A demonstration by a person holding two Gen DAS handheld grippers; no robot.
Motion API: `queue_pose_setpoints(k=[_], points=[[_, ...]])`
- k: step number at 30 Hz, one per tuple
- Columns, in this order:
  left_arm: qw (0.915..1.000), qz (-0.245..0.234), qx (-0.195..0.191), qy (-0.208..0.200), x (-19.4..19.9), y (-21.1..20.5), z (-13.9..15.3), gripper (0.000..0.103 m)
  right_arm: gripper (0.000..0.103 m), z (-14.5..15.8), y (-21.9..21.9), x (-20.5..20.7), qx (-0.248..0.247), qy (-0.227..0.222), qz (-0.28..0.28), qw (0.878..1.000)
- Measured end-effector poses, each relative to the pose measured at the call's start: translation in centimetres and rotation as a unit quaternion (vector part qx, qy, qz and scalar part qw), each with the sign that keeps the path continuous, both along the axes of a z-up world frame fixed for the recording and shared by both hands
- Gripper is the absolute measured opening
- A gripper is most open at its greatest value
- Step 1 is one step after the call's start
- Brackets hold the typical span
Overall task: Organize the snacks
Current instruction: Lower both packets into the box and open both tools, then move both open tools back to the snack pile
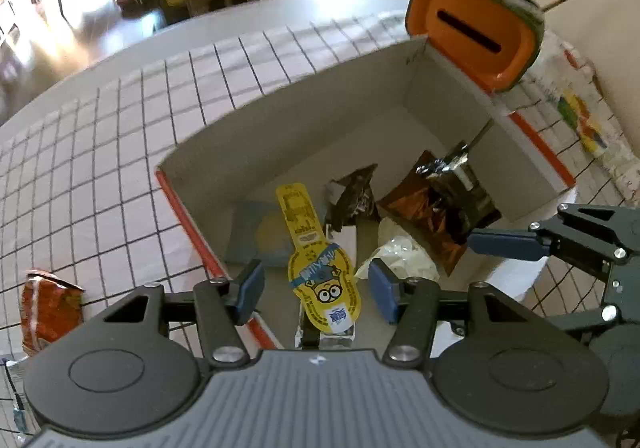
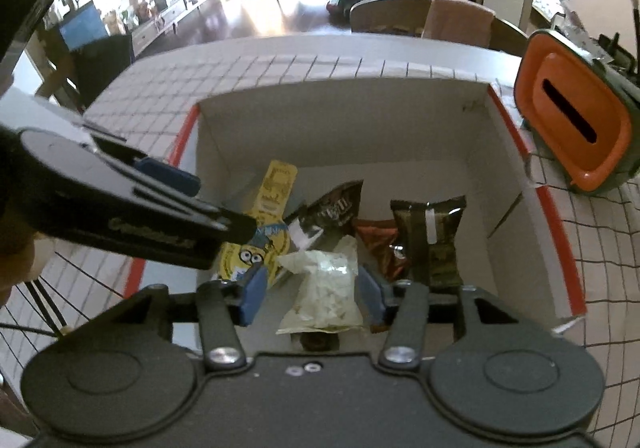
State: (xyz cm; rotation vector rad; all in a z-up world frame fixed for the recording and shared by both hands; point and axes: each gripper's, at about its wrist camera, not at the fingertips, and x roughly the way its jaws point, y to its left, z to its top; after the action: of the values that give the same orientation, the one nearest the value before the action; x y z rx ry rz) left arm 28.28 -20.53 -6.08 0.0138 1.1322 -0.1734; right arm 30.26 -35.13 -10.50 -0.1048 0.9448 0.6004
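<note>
Right wrist, open tool (image 2: 310, 298), snacks, box (image 2: 476, 167)

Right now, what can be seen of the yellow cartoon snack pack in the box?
The yellow cartoon snack pack is a long, flat printed sleeve, narrow at the far end and widening to a rounded end with a goggle-eyed face and blue band. It lies inside the cardboard box, leaning on a clear packet, with a dark brown bag beside it. Neither gripper touches it.

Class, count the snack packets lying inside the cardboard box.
5: yellow cartoon packet at left, dark chocolate bag mid-back, white bag in front, orange-brown bag, dark green packet at right. Others may be hidden.
</note>
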Motion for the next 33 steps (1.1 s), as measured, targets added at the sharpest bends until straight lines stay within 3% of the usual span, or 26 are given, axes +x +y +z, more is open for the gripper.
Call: queue_pose_setpoints(k=[17,33], points=[[0.9955,0.014,-0.039,-0.085,-5.2,6.1,4.9,0.070,0.082,3.8,1.7,-2.4,0.050,-0.050,-0.020,0.997],[0.9916,0.023,-0.045,-0.119,-10.4,14.3,5.4,0.080,0.097,5.0,8.0,-5.6,0.097,-0.064,-0.020,0.993]])
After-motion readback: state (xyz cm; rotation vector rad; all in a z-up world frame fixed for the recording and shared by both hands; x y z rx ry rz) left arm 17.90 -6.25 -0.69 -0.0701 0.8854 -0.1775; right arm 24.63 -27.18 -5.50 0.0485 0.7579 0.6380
